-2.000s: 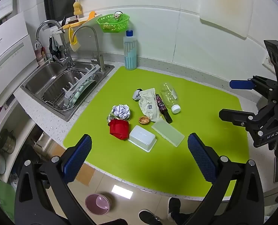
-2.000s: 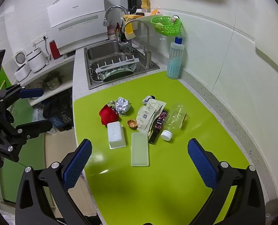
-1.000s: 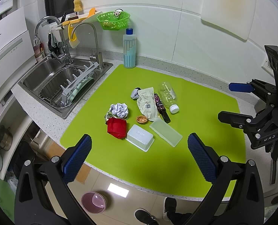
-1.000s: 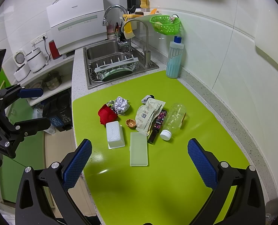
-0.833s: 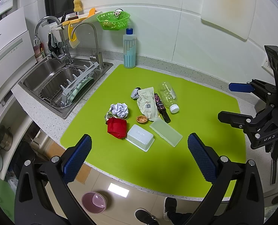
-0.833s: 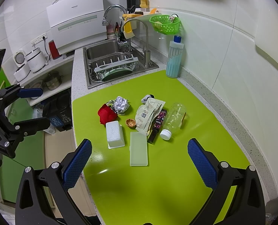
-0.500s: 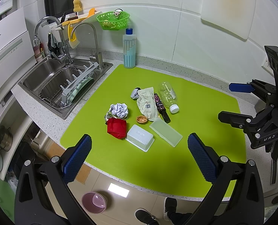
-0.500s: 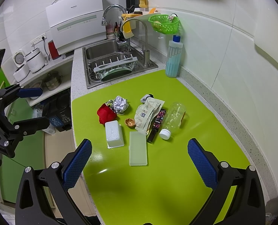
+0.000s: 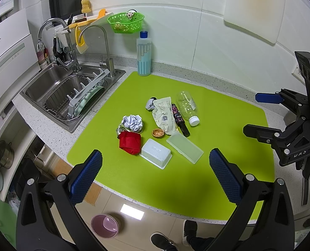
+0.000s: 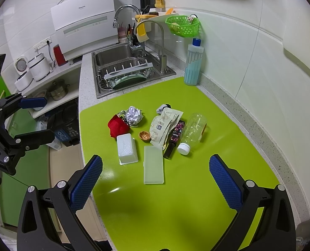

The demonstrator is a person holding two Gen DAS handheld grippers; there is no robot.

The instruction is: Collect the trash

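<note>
I've got both tongs spread wide and holding nothing: left gripper [image 9: 155, 173] above the near edge of the lime-green mat [image 9: 228, 113], right gripper [image 10: 155, 175] over its right end. The trash sits clustered mid-mat: crumpled foil ball [image 9: 132, 122], red crumpled wrapper [image 9: 129, 142], clear plastic bottle [image 9: 187, 107], white plastic tub [image 9: 156, 153], translucent lid [image 9: 184, 150].

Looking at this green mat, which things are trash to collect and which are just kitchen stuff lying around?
Trash: crumpled foil ball, red wrapper, nutshell, torn paper packet, dark snack wrapper, empty plastic bottle.

Just around: blue-capped dispenser bottle, green basket, dish rack.
</note>
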